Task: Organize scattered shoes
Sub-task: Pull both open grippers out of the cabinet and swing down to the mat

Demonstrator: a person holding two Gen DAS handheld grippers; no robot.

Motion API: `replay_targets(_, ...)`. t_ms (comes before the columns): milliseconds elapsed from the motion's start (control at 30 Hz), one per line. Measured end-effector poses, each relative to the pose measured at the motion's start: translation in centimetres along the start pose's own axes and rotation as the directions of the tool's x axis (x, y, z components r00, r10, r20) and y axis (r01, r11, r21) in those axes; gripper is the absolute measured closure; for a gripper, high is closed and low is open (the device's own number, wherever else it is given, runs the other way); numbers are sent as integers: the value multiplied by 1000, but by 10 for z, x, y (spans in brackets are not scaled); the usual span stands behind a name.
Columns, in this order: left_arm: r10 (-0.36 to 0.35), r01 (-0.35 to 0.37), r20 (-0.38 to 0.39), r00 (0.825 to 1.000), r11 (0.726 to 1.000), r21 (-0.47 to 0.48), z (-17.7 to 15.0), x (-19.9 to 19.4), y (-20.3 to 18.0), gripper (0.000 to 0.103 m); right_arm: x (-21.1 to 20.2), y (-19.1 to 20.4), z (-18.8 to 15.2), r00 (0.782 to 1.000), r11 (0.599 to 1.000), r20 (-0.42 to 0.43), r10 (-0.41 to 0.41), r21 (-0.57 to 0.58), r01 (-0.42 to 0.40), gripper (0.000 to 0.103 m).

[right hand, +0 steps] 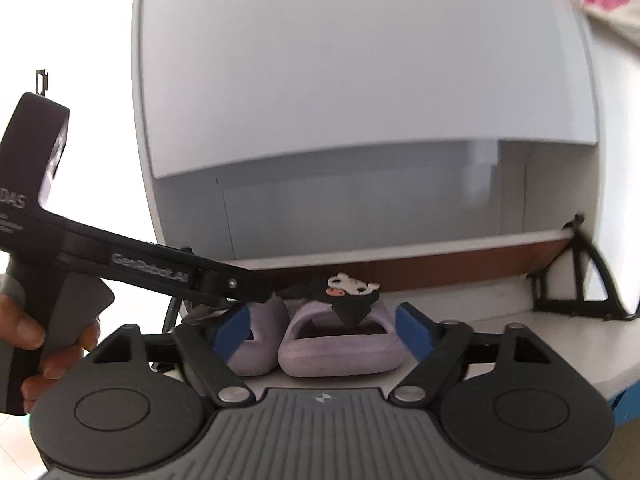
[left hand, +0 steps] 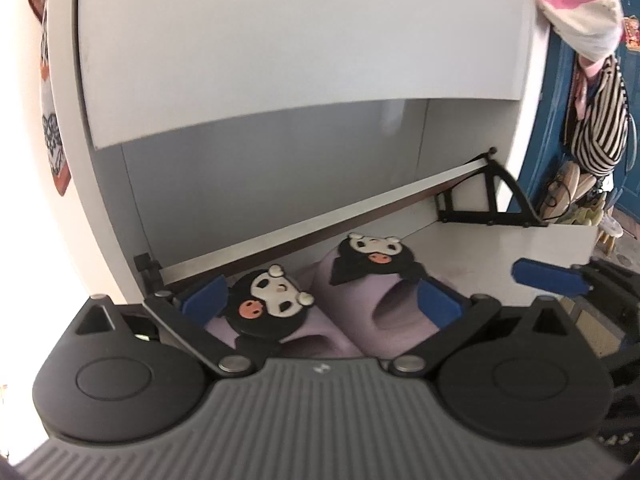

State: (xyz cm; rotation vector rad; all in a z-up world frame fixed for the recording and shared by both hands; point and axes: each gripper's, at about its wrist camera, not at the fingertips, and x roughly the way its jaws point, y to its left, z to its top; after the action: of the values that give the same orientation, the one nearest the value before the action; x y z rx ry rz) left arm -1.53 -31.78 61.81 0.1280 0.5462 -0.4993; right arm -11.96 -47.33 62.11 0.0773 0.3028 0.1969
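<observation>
Two lilac slippers with black-and-white cartoon charms lie side by side on the white tilt-out tray (left hand: pixel 480 252) of a shoe cabinet. In the left wrist view the left slipper (left hand: pixel 276 300) and right slipper (left hand: pixel 372 280) sit between the wide-spread blue pads of my left gripper (left hand: pixel 320 300), which is open. In the right wrist view my right gripper (right hand: pixel 325 332) is open around the heel of the right slipper (right hand: pixel 340 354), pads apart from it. The left slipper (right hand: pixel 260 344) is half hidden behind its left pad. A hand (right hand: pixel 24 332) holds the left gripper's body at the left.
The white cabinet's upper front panel (left hand: pixel 280 60) overhangs the tray. A black hinge bracket (left hand: pixel 496 196) stands at the tray's right end. Right of the cabinet hang a striped bag (left hand: pixel 600 120) and pink cloth (left hand: pixel 580 4) against a blue door (left hand: pixel 628 152), with more shoes (left hand: pixel 576 188) below.
</observation>
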Motion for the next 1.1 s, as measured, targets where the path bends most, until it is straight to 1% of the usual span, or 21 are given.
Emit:
replay_targets(67,-8,8,29,1000,1000,2,-3,-8,-7,0,-9,-1,-3,1000,1000,15,-7,-8,7,9)
replay_targets(200,-32,28,109,994,999,41,-16,-26,-29,0,-45,-7,-20,995,999,95,-39,-27,42,2)
replay_targets(300,-61,49,167,984,996,76,-27,-38,-48,0,-80,-21,-38,982,998,177,-62,1,63,1)
replay_targets(367,-83,65,193,978,993,97,-33,-43,-59,0,-96,-33,-51,974,996,211,-83,34,77,1)
replay_targets(433,-111,82,225,968,987,136,-44,-48,-76,0,-110,-44,-69,970,993,214,-117,59,107,0)
replay_targets(533,-172,127,216,961,970,207,-61,-43,-103,0,-122,-60,-100,967,985,194,-164,83,150,0)
replay_targets(600,-200,154,190,961,960,235,-72,-35,-119,0,-124,-72,-129,968,977,155,-197,109,182,0)
replay_targets(667,-201,151,178,963,955,257,-81,-25,-132,0,-125,-84,-156,968,969,124,-220,140,202,0)
replay_targets(700,-189,132,191,963,952,276,-86,-20,-140,0,-127,-91,-171,967,965,117,-226,166,205,0)
replay_targets(767,-175,104,211,962,945,309,-96,-10,-156,0,-129,-102,-190,965,954,107,-240,211,213,0)
replay_targets(833,-211,142,194,958,938,317,-102,-3,-167,0,-130,-111,-205,961,942,98,-260,244,230,0)
replay_targets(867,-214,142,204,955,937,319,-105,-2,-171,0,-131,-116,-211,958,937,97,-269,255,238,0)
replay_targets(1000,-236,127,267,934,920,370,-120,-2,-190,0,-136,-135,-242,946,910,76,-314,310,277,0)
replay_targets(1067,-260,146,261,930,911,386,-128,-3,-197,0,-136,-142,-255,945,901,62,-320,328,283,0)
replay_targets(1100,-280,163,250,927,900,405,-135,-1,-205,0,-136,-145,-261,944,896,53,-325,335,290,0)
